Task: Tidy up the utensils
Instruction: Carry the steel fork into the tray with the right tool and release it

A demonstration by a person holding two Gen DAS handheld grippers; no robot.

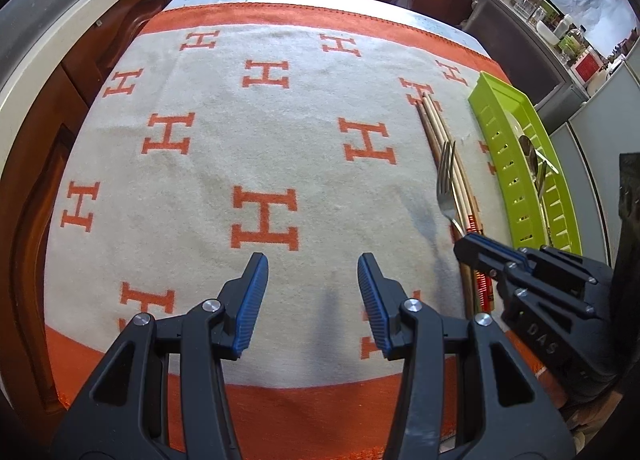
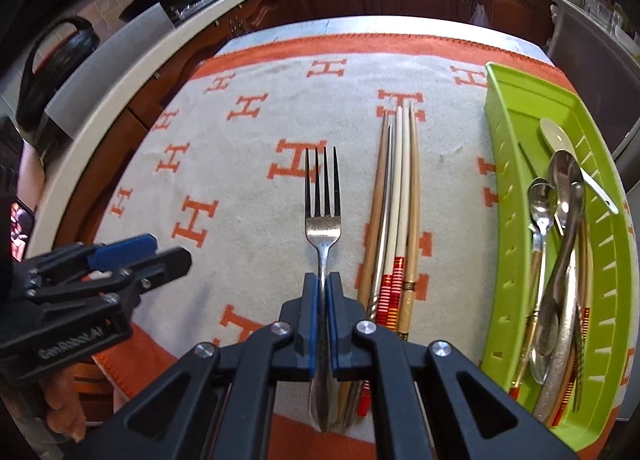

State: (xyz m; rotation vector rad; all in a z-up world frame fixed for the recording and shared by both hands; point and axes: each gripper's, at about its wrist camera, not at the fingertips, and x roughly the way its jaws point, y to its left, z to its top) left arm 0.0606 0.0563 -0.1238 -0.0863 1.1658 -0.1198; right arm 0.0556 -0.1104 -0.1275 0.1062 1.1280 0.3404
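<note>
So the right claw (image 2: 323,324) is clamped on the fork (image 2: 323,236) about mid-handle, tines pointing straight ahead of it, chopsticks (image 2: 394,220) lying just to its right on the cloth (image 2: 240,188) and the green tray (image 2: 516,220) of spoons (image 2: 560,220) further right. Biggest risk I'd guess is the fork pivoting in that narrow pinch, or the handle end snagging the chopsticks or clipping the tray's near wall on the way over. Left claw (image 1: 313,300) is wide open holding nothing, with loads of bare worktop ahead of it, so room's only tight on the right.
</note>
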